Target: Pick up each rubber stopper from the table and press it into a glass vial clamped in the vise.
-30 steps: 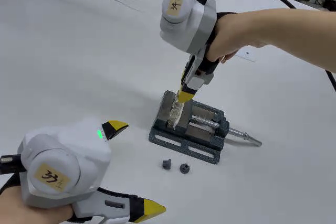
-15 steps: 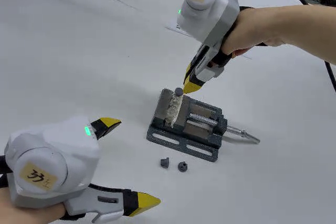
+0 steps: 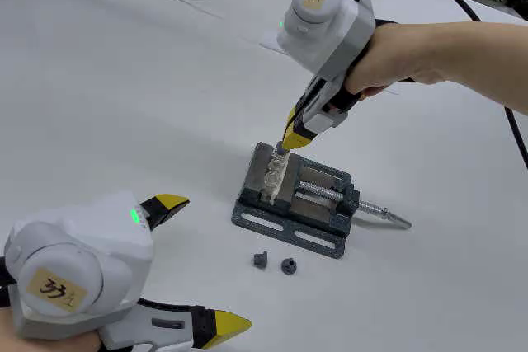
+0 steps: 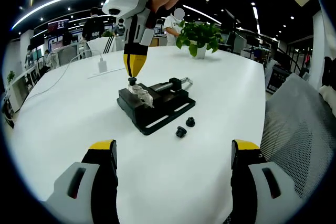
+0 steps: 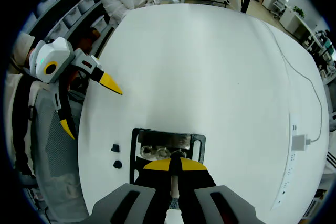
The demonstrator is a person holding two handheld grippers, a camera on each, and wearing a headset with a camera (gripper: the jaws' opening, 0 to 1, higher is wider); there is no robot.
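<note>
Since the earlier frame, the right gripper [image 3: 290, 139] has dropped from just beside the small grey rubber stopper [image 4: 132, 81] onto its top. Its jaws are closed together with nothing seen between them, and the yellow tips bear on the stopper. The stopper sits in the mouth of a clear glass vial [image 3: 272, 177], held upright in the dark metal bench vise [image 3: 309, 232].

Step in hand, as judged: pressing this stopper home. The next move calls for straight downward pressure, then a clean lift.

The right gripper view suggests two vials side by side in the vise. Their contents cannot be determined.

Two further grey stoppers [image 3: 261, 260] [image 3: 289, 266] lie on the white table [image 3: 124, 80] just in front of the vise. The left gripper [image 3: 206, 263] is held wide open and empty, well apart.
</note>
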